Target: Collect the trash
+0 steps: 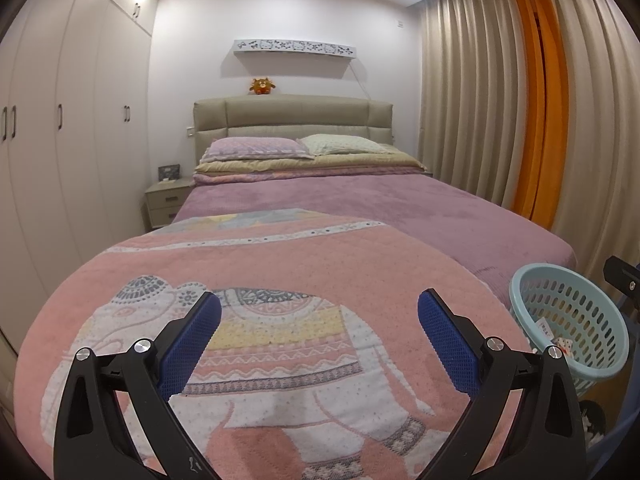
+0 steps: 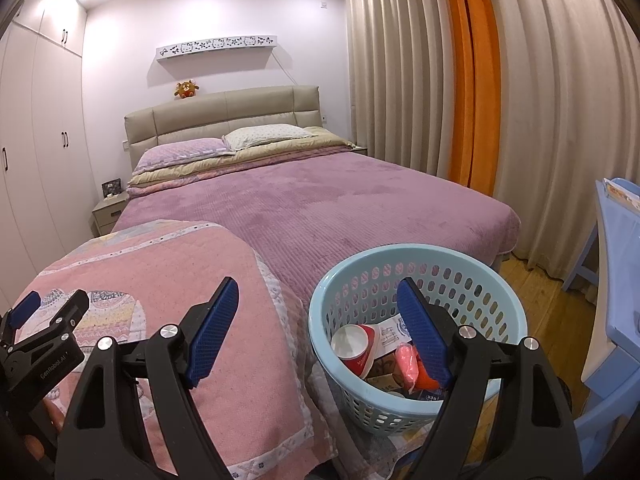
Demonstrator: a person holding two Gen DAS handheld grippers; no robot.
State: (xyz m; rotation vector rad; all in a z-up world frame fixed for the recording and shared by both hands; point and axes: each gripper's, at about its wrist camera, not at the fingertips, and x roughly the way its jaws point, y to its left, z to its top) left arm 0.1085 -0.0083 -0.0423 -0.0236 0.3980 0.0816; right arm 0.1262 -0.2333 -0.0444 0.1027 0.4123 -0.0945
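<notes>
A pale blue slotted basket [image 2: 492, 280] stands on the floor at the foot of the bed; it shows at the right edge of the left wrist view too, basket [image 1: 576, 308]. Inside lie a red paper cup [image 2: 356, 348], a pink wrapper [image 2: 406, 364], an orange piece and printed paper. My right gripper [image 2: 316, 316] hovers open over the basket's near rim, nothing between its blue pads. My left gripper [image 1: 320, 316] is open above the pink elephant blanket [image 1: 280, 280], holding nothing. The left gripper also shows at the left edge of the right wrist view, left gripper [image 2: 44, 312].
The bed with a purple cover [image 2: 340, 208] fills the middle. White wardrobes [image 1: 60, 140] and a nightstand [image 1: 166, 200] line the left. Beige and orange curtains [image 2: 460, 80] hang on the right. A blue chair [image 2: 616, 248] stands at far right on the wooden floor.
</notes>
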